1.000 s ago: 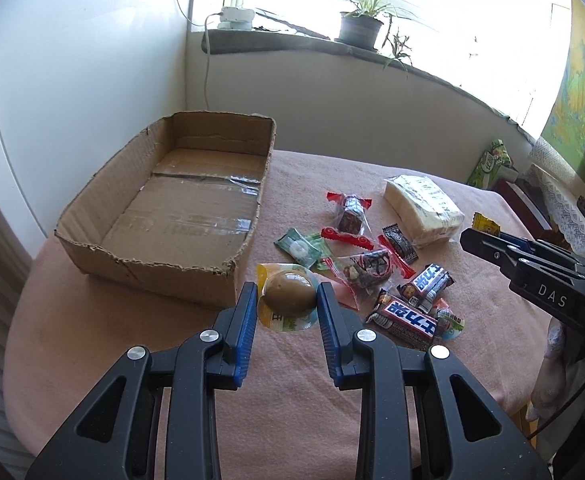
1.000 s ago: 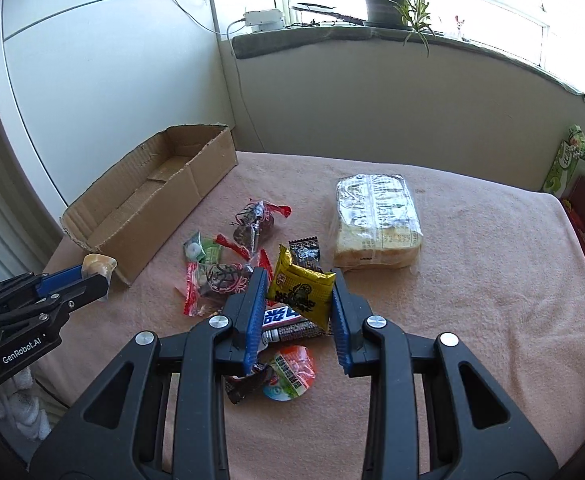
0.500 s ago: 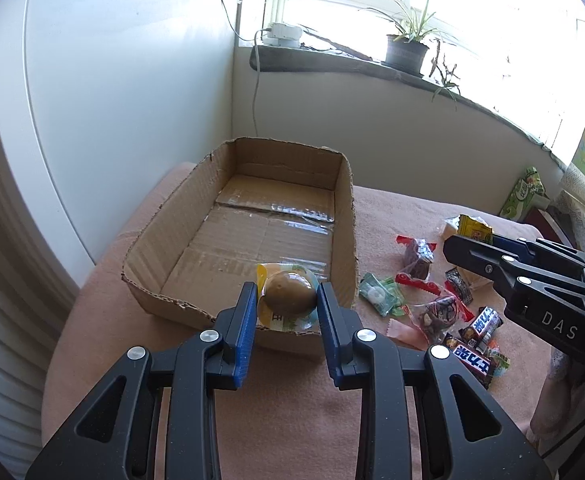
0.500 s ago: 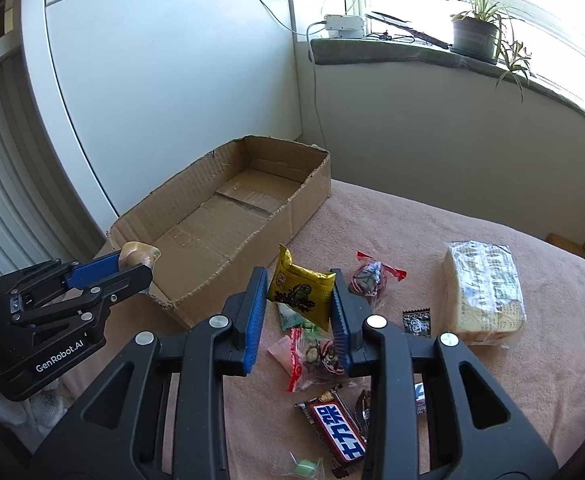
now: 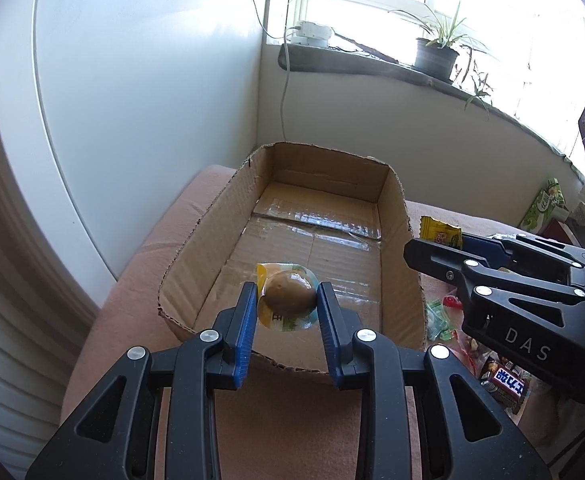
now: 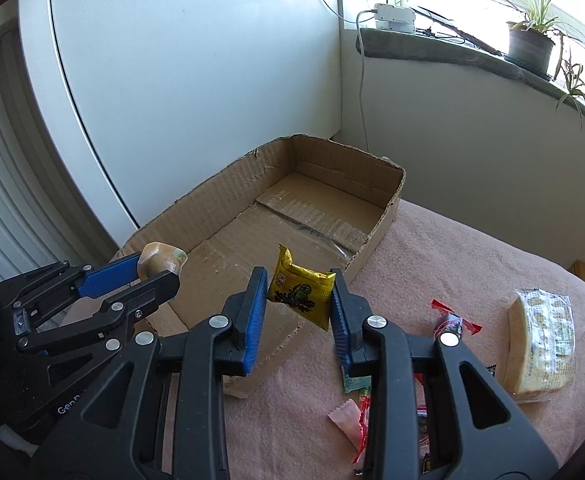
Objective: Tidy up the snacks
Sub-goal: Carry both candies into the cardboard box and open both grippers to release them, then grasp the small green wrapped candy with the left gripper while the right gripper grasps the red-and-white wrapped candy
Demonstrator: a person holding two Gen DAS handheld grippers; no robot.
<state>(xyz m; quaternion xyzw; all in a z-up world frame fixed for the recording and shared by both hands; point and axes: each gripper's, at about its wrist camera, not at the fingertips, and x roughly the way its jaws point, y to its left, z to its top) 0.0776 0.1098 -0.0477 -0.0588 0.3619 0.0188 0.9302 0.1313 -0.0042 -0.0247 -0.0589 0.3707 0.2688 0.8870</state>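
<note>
My left gripper (image 5: 287, 309) pinches a wrapped egg (image 5: 288, 298) at frame centre; my right gripper (image 6: 298, 300) pinches a yellow packet (image 6: 302, 294). Releasing short of the cardboard box (image 6: 228, 196) could spill either.

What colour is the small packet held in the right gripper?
Yellow with a dark print, the packet shows best in the right wrist view.

Bright overexposed window (image 5: 492, 12) daylight, sharp focus, fisheye-bent dark edges
</note>
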